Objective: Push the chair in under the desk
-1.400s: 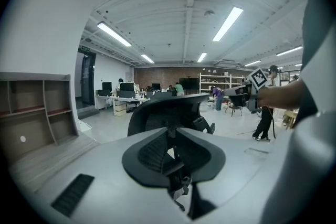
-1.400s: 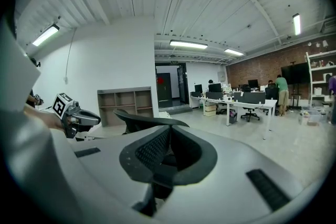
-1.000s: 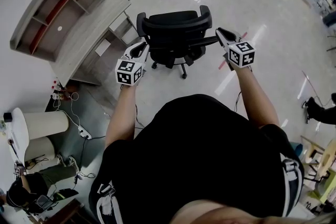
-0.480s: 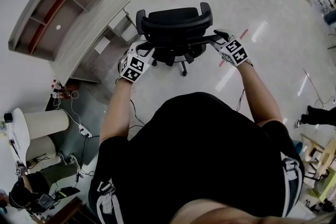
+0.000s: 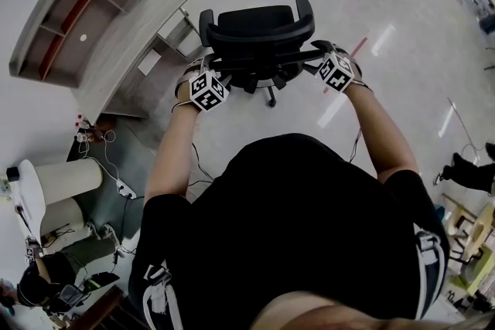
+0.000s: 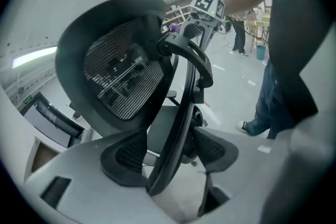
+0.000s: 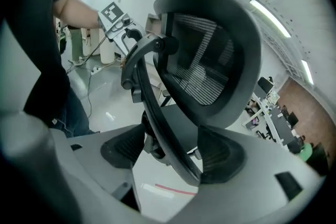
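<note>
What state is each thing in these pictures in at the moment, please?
Desk, standing at the head view's left, no chair under it.
Chair, upright beside the desk, not yet pushed in.
Left tongs, open, jaws have just been opening, the chair's rear bar between them.
Right tongs, open, jaws have just been opening, the same rear bar between them.

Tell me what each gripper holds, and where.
Nothing gripped: the left gripper and right gripper have just been opening; the chair's back bar stands between each one's jaws.
</note>
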A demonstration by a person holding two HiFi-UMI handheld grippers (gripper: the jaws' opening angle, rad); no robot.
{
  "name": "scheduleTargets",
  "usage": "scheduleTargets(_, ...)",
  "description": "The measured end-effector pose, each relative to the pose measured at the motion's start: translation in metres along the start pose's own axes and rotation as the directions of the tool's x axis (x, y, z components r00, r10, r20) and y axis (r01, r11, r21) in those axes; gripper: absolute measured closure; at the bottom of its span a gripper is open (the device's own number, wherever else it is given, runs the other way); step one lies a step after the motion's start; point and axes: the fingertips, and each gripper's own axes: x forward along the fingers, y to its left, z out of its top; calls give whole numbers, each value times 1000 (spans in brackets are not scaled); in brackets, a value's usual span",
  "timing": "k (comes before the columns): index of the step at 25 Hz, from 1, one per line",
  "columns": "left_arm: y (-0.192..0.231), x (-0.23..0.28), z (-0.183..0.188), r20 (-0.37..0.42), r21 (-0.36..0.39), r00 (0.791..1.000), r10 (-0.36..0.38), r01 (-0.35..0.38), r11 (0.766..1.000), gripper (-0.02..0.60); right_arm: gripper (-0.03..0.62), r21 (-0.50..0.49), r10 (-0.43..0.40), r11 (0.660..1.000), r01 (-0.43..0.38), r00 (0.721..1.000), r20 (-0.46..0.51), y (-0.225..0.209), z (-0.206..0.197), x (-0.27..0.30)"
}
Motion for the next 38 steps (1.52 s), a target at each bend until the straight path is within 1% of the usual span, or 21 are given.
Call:
scheduleTargets(3,1,15,-5,-56,49,998,-18,20,999,291,267,-71,21,997,-26,998,-65,0,-10,16)
scheduleTargets(6,-3,31,-15,-126,82,991,-53,64,995,273,254,-133,35,990,-52,992,-124,2,-20,30)
scheduleTargets(10,-11,52,-33,-223,81,968,-117,138,987,242,246,-182,54,979,-89,981,-188,2,-30,48)
scheduleTargets(12,-13,60,-40,-263,85,957,-124,151,985,233,241,-210,67,971,-116,972,-224,4,-38,58)
scheduleTargets(15,-14,70,-46,-309,125,943,-121,166,978,233,238,-246,78,958,-147,960,-270,5,-50,70)
scheduleTargets(19,-16,82,-53,-321,161,940,-116,174,972,233,238,-250,93,953,-171,952,-292,3,-56,83)
scheduleTargets(24,-9,88,-55,-335,182,940,-65,133,974,236,241,-265,81,950,-166,949,-303,1,-60,88)
scheduleTargets(26,-7,89,-55,-330,194,943,-42,111,975,270,269,-285,71,945,-163,949,-308,1,-62,87)
scheduleTargets(27,-6,89,-55,-328,201,944,-29,99,974,293,291,-298,60,942,-155,950,-306,1,-62,88)
scheduleTargets(29,-2,89,-55,-326,214,945,-6,80,974,331,358,-320,32,939,-128,956,-291,-2,-61,89)
scheduleTargets(30,0,89,-55,-327,219,945,3,73,973,348,372,-330,19,937,-117,958,-285,-3,-60,90)
scheduleTargets(32,3,89,-56,-327,227,945,15,64,972,379,379,-338,11,934,-112,958,-288,-4,-60,90)
scheduleTargets(38,4,88,-55,-321,241,946,38,43,969,397,414,-360,7,925,-121,953,-302,-1,-63,89)
